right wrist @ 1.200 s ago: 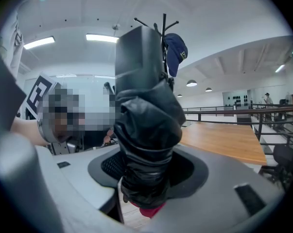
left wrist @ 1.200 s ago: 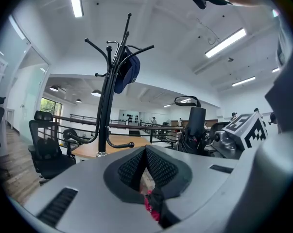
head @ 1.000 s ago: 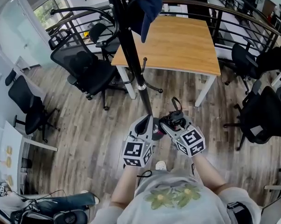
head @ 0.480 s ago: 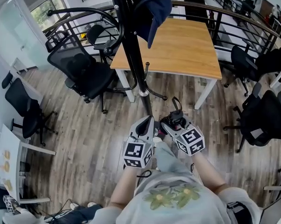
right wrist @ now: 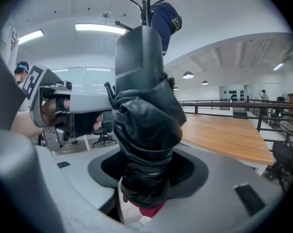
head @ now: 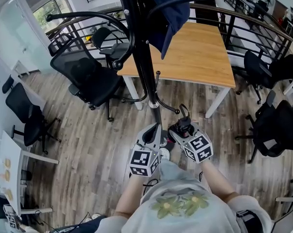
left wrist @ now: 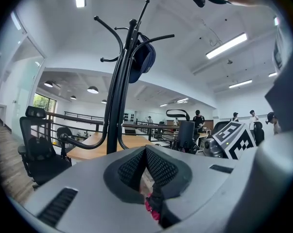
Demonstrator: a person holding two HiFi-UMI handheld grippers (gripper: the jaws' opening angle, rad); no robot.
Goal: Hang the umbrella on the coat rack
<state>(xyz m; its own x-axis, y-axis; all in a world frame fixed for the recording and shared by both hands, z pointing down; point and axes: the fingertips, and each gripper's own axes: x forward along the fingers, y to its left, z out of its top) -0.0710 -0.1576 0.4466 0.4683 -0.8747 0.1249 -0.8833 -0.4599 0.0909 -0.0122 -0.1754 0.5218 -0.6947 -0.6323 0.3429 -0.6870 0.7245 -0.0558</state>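
A black folded umbrella (right wrist: 146,125) stands upright between the jaws of my right gripper (right wrist: 146,171), which is shut on it. In the head view the umbrella (head: 183,125) and its strap loop sit at the right gripper (head: 178,129), low in the middle. My left gripper (head: 153,131) is close beside it on the left. Its pads (left wrist: 158,166) meet at the tips and I see nothing held between them. The black coat rack (head: 144,57) rises just ahead, with a navy cap (head: 168,18) on an upper hook. Low curved hooks (head: 158,84) ring its pole near a silver collar.
A wooden table (head: 199,47) stands behind the rack. A black office chair (head: 88,74) is at the left, and others (head: 277,125) at the right. A dark railing (head: 243,18) runs along the back. People stand far off in the left gripper view.
The rack and table have drawn nearer and lower in the head view. Both grippers have come closer to the pole's base, side by side, with the same hold.
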